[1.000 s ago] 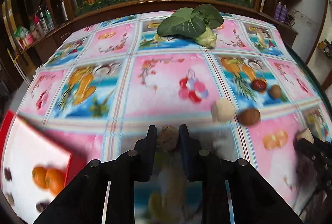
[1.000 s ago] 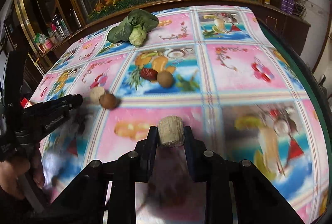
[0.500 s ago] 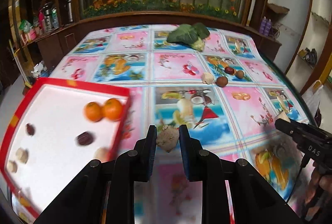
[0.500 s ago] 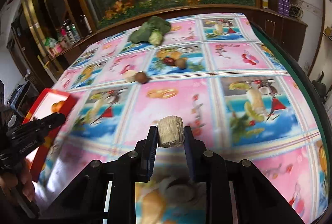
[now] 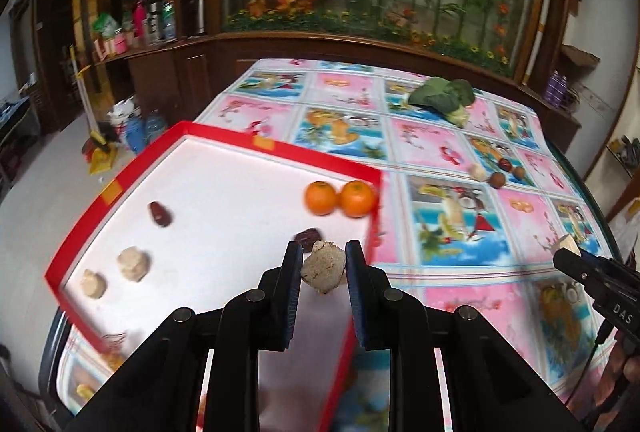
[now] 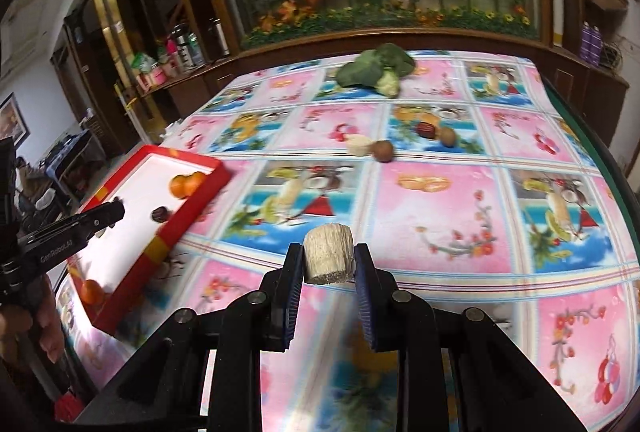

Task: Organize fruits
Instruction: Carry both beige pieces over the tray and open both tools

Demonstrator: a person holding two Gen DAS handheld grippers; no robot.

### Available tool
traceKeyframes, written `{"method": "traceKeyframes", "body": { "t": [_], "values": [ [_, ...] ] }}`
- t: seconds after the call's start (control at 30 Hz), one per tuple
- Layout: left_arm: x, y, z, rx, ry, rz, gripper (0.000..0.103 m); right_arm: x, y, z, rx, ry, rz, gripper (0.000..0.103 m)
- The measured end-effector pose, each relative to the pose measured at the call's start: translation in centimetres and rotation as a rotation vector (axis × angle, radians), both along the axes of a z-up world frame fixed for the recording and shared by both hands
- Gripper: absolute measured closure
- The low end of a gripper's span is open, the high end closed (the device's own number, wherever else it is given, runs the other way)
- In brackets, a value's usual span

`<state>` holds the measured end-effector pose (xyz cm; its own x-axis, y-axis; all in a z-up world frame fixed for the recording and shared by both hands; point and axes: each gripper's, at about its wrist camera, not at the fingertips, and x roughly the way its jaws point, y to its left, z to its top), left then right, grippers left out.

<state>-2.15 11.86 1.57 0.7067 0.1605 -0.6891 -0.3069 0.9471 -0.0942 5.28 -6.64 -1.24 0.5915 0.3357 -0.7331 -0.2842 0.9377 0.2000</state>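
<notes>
In red tray (image 5: 120,187): two oranges (image 5: 340,197), two dates, two beige chunks; each gripper (image 5: 323,268) (image 6: 329,264) clamps another chunk.

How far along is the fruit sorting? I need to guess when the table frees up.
Roughly halfway. Done: the red tray already holds two oranges, two dark dates and two pale pieces. In hand: the left tool grips a pale lump over the tray; the right tool grips a pale chunk over the cloth. Left: four small fruits on the tablecloth. The leafy vegetable lies further back.
</notes>
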Motion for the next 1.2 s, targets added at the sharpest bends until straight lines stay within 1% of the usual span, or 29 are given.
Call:
{"method": "traceKeyframes", "body": {
  "t": [0.27,0.77,1.0,1.2],
  "values": [
    [-0.7,2.1,-0.1,-0.015,0.008,0.042,0.082,0.0,4.8,0.6,0.001,-0.013,0.093,0.077],
    [-1.5,6.5,-0.4,-0.047,-0.009,0.119,0.082,0.2,11.8,1.7,0.013,-0.033,0.233,0.078],
    [-0.2,9.2,-0.4,-0.047,-0.01,0.169,0.082,-0.2,15.8,1.6,0.024,-0.033,0.327,0.078],
    [2.4,11.8,-0.5,-0.029,0.009,0.224,0.082,0.2,18.2,0.9,0.028,-0.018,0.385,0.078]
  ]
}}
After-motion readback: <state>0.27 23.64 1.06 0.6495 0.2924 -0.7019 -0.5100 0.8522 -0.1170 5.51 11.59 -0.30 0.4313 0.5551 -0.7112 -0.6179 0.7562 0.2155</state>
